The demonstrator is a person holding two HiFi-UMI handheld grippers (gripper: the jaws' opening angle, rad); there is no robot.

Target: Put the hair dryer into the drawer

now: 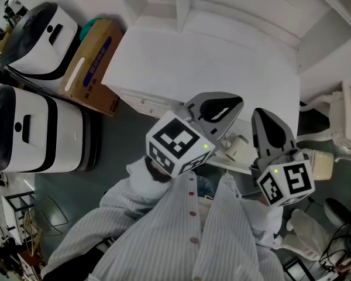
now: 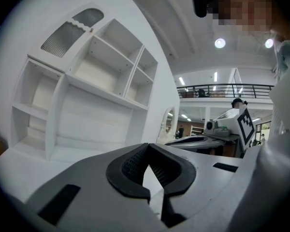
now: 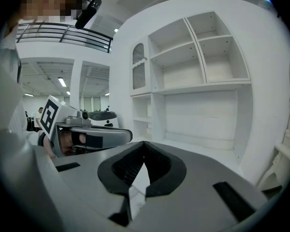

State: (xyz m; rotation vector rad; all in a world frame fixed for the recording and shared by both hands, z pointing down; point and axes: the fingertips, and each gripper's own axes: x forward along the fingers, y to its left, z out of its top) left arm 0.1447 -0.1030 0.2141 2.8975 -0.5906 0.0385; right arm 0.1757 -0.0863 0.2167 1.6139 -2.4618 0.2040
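Both my left tongs (image 2: 147, 151) and right tongs (image 3: 144, 149) are pressed together on nothing, with what I take for the pale hair dryer (image 1: 236, 147) lying between them, just off the white surface's (image 1: 181, 63) near edge. A cardboard box (image 1: 93, 66) left of the left tongs bears a blue label too small to read. White shelves (image 2: 96, 81) rise beyond the tongs, grey floor (image 1: 123, 139) below.

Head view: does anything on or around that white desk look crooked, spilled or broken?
Nothing stands out. The white desk looks undamaged, with no spill on its top, and its shelves sit straight. A cardboard box stands beside it. The left gripper and right gripper are both shut on nothing.
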